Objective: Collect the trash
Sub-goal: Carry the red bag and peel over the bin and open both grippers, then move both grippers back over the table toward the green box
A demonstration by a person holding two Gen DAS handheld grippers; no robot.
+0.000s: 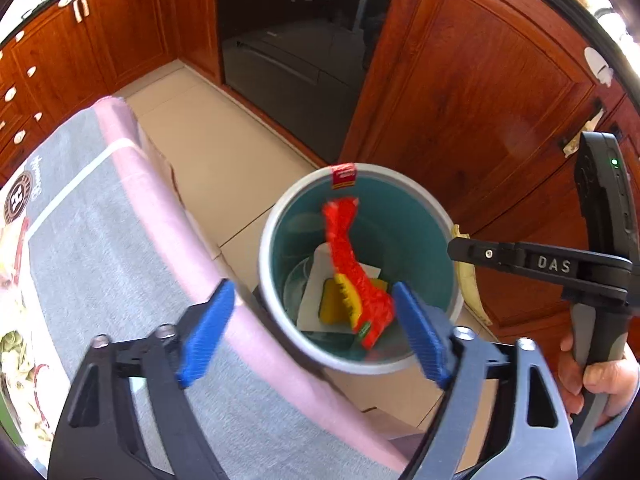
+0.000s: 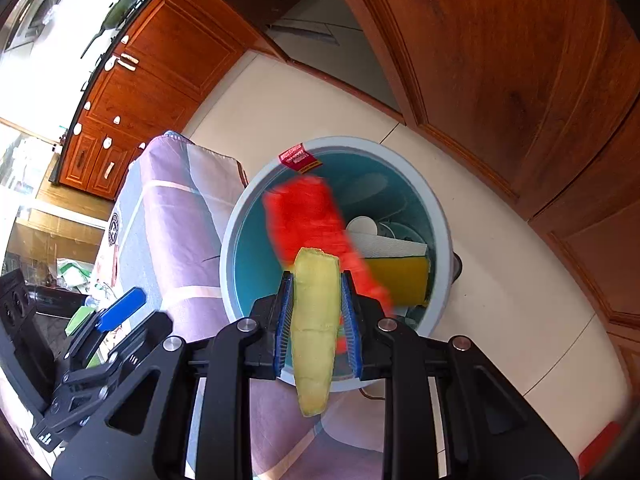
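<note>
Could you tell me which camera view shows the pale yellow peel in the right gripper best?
The right wrist view: the peel fills the centre, clamped between blue pads. The left wrist view shows only an edge of it beside the bin.

A home kitchen is shown. Reddish wooden cabinets (image 1: 100,36) with panelled doors and pale handles are ranged along the walls, and a black built-in oven (image 1: 296,40) with a glass door is set between them. The floor (image 1: 208,136) is laid with large pale tiles. A bench draped with a patterned cloth (image 1: 120,240) is seen, and a round bin (image 1: 360,272) is stood beside it.
</note>
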